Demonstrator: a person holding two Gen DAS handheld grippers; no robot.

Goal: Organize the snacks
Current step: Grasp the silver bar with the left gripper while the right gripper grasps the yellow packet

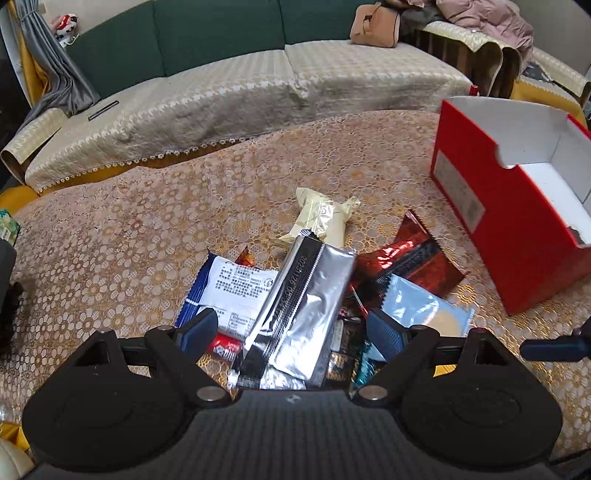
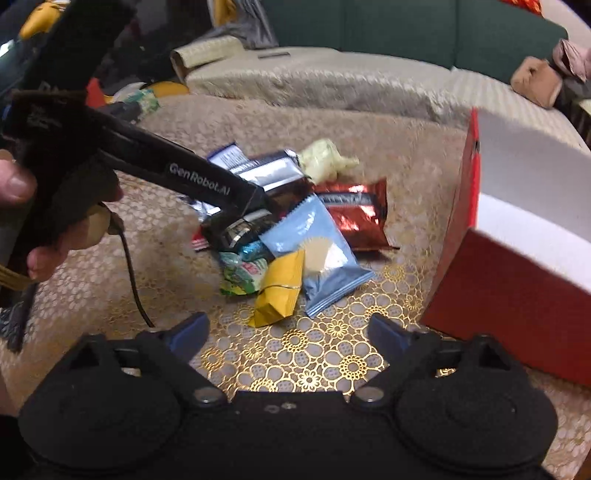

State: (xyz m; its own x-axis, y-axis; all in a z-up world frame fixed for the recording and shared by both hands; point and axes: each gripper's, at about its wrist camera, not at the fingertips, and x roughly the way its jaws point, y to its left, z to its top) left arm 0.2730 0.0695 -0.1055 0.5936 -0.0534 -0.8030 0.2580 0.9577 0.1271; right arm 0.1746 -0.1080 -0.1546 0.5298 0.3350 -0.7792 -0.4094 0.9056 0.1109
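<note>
A pile of snack packets lies on the patterned table. In the left wrist view a silver packet (image 1: 303,306) lies between the wide-open fingers of my left gripper (image 1: 291,328), with a white-and-blue packet (image 1: 236,291), a cream packet (image 1: 321,218), a red packet (image 1: 406,258) and a light blue packet (image 1: 421,306) around it. An open red box (image 1: 517,236) stands to the right. In the right wrist view my right gripper (image 2: 291,330) is open and empty above the table, short of a yellow packet (image 2: 280,291) and the light blue packet (image 2: 325,254). The left gripper's body (image 2: 207,181) reaches into the pile.
A sofa with a beige patterned cover (image 1: 258,88) runs behind the table. A tan bag (image 1: 375,24) and clothes lie on it. The red box (image 2: 517,280) fills the right side of the right wrist view. A cable (image 2: 133,280) hangs from the left hand.
</note>
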